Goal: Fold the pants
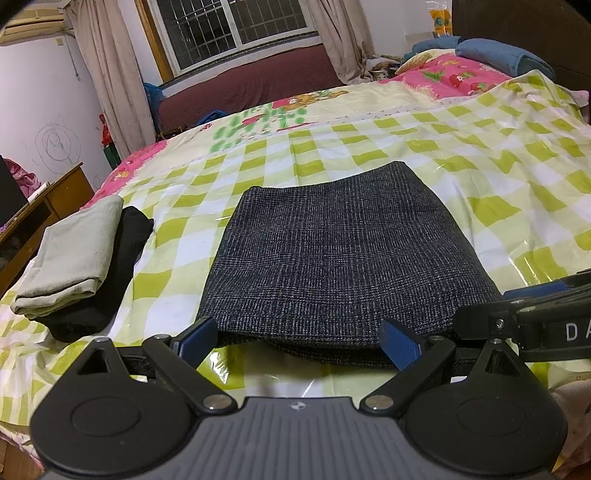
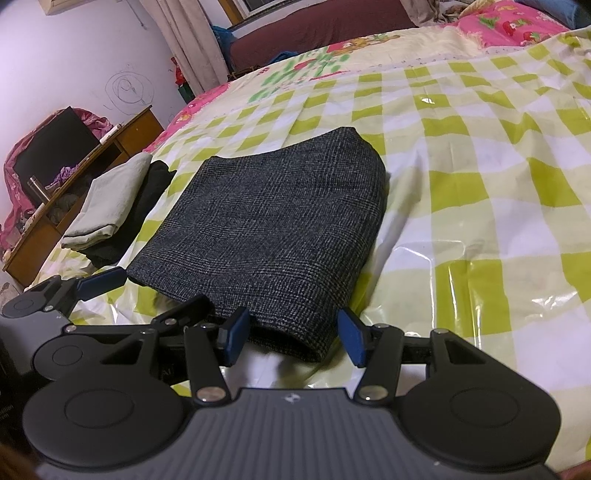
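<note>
Both wrist views look down, close over the same folded pants (image 1: 343, 254).

The folded pants (image 1: 347, 254) ahead of the left gripper (image 1: 299, 341) are dark charcoal with a fine grey check. The bed's plastic cover (image 1: 480, 177) is lime-green-and-white checked. Left lie pale grey-green (image 1: 70, 258) and black (image 1: 110, 280) folded garments. Gripper pads (image 1: 400, 343) are blue.

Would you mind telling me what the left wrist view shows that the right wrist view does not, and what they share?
Only the left wrist view shows the barred window and the blue pillow. Only the right wrist view shows the dark bottle on the wooden desk. Both show the folded dark pants on the checked plastic sheet, the folded grey cloth on black clothes, and the left gripper and right gripper, fingers open.
</note>
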`<state>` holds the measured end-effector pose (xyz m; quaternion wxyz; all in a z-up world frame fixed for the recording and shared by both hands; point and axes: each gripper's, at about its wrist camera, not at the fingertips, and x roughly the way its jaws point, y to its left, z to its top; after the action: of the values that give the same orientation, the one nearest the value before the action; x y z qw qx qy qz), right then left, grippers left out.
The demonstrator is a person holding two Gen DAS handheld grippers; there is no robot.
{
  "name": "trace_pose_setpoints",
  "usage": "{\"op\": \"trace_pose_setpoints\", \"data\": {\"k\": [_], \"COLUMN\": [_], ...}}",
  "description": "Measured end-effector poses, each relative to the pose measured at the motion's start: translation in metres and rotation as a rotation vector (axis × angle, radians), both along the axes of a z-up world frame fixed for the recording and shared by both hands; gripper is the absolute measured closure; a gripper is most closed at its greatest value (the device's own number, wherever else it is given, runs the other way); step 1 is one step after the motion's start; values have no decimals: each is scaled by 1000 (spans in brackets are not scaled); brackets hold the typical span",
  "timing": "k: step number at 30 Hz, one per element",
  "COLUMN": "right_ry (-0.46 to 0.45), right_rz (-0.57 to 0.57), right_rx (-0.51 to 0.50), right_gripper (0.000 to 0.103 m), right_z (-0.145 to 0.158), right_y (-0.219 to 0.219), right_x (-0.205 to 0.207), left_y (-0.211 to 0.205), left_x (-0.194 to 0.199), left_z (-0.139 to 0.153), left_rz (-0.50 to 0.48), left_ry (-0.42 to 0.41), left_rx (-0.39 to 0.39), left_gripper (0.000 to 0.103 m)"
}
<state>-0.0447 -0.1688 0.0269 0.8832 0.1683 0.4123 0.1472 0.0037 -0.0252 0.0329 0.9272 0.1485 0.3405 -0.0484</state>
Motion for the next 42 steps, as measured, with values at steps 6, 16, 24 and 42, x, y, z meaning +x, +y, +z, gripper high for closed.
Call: {"op": "trace_pose_setpoints", "data": {"k": [6, 16, 24, 42], "right_ry": [0, 5, 4, 3], "right_rz": [0, -3, -2, -1], "right_rx": [0, 1, 3, 3], "right_gripper": [48, 48, 48, 48], "right_z": [0, -2, -3, -2], "right_y": [0, 1, 2, 2], "right_x": [0, -2, -2, -2], "left_y": [-1, -1, 0, 1], "left_x": [0, 0, 0, -2], "left_z": [0, 0, 1, 1], "left_rz": [-1, -2, -2, -1], "left_ry": [-1, 0, -2, -4], "left_rx": [2, 4, 6, 9], "left_gripper": [0, 0, 0, 0]}}
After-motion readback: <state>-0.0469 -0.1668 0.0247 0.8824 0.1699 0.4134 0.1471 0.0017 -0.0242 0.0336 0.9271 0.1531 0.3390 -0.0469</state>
